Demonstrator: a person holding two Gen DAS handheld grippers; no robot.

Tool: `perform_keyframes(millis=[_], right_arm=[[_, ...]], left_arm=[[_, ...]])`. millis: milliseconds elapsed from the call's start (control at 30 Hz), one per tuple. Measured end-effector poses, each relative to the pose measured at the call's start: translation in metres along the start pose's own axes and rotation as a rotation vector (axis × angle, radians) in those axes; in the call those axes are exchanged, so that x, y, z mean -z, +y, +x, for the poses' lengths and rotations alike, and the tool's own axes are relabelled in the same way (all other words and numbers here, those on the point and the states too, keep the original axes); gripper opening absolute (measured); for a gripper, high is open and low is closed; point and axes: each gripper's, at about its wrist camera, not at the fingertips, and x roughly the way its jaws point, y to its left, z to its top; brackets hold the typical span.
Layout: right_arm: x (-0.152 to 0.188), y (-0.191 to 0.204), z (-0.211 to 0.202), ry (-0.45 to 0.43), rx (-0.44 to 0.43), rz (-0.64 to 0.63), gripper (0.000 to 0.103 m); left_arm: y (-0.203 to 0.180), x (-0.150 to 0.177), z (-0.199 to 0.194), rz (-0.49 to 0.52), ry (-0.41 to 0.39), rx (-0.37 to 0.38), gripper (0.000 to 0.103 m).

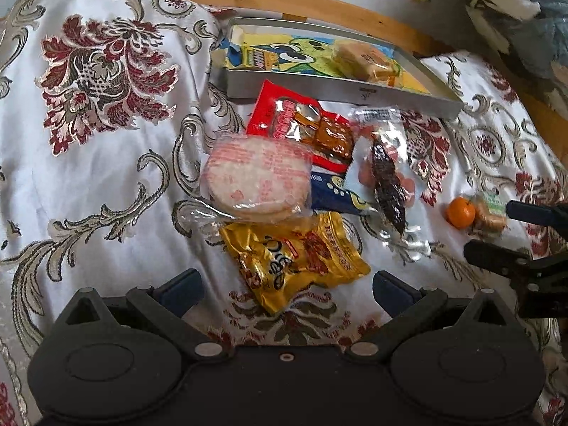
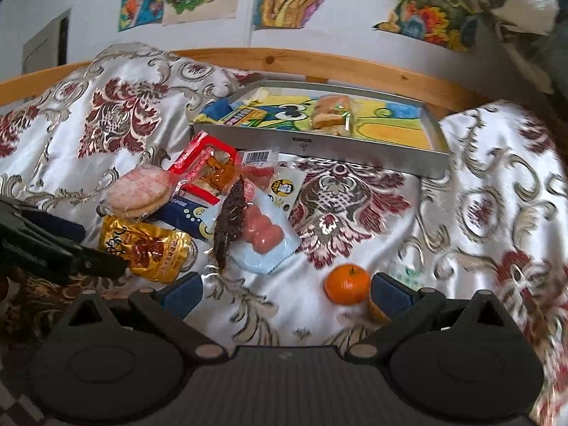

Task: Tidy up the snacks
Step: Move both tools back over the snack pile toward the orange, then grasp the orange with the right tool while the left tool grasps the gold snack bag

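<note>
Snacks piled mid-bed on floral bedspread (image 1: 106, 184): round rice crackers (image 1: 254, 181) atop gold packet (image 1: 301, 255), red pkt (image 1: 301, 124) behind, dark dried-fruit bag (image 1: 387, 184) to right. Metal tray (image 1: 337, 90) near wooden bed frame (image 1: 284, 0), one wrapped cake (image 1: 365, 60) inside. Tangerine (image 2: 347, 283) apart from pile, just beside right gripper (image 2: 284, 293) fingertip. Left gripper (image 1: 284, 289) over gold pkt. Both grippers' fingers spread, holding nothing.
</note>
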Motion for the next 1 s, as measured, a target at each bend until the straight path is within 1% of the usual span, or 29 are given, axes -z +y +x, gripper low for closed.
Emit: perform_keyframes(millis=[100, 200, 300, 367, 467, 567, 700, 800, 867, 933, 1000], right_arm=[[-0.004, -0.005, 0.014, 0.002, -0.036, -0.042, 0.103], [-0.006, -0.013, 0.028, -0.003, -0.062, -0.051, 0.103], [-0.007, -0.021, 0.040, -0.003, -0.087, -0.001, 0.103], [-0.006, -0.027, 0.048, 0.019, -0.109, 0.044, 0.102], [-0.005, -0.028, 0.052, 0.041, -0.077, 0.031, 0.102], [-0.002, -0.030, 0.055, 0.077, -0.057, 0.020, 0.102], [0.000, -0.031, 0.052, 0.119, -0.085, 0.026, 0.102], [-0.001, -0.030, 0.046, 0.132, -0.144, 0.035, 0.102], [-0.001, -0.033, 0.044, 0.115, -0.189, 0.071, 0.103], [0.001, -0.038, 0.046, 0.107, -0.239, 0.124, 0.103], [0.003, -0.039, 0.048, 0.105, -0.244, 0.128, 0.102]], left_arm=[[0.004, -0.002, 0.002, -0.012, -0.007, 0.027, 0.102], [0.006, -0.005, 0.006, -0.014, -0.015, 0.050, 0.102], [0.010, -0.006, 0.012, -0.030, -0.019, 0.101, 0.102], [0.010, -0.007, 0.017, -0.032, -0.012, 0.129, 0.102], [0.006, -0.007, 0.020, -0.011, -0.017, 0.159, 0.102], [0.007, -0.006, 0.019, -0.031, -0.034, 0.192, 0.102], [0.007, -0.005, 0.012, -0.073, -0.047, 0.255, 0.102], [0.002, -0.004, 0.008, -0.060, -0.054, 0.310, 0.102], [-0.003, -0.003, 0.006, -0.030, -0.064, 0.335, 0.102], [-0.007, -0.002, 0.008, -0.007, -0.066, 0.340, 0.102], [-0.008, 0.000, 0.013, -0.001, -0.053, 0.325, 0.102]])
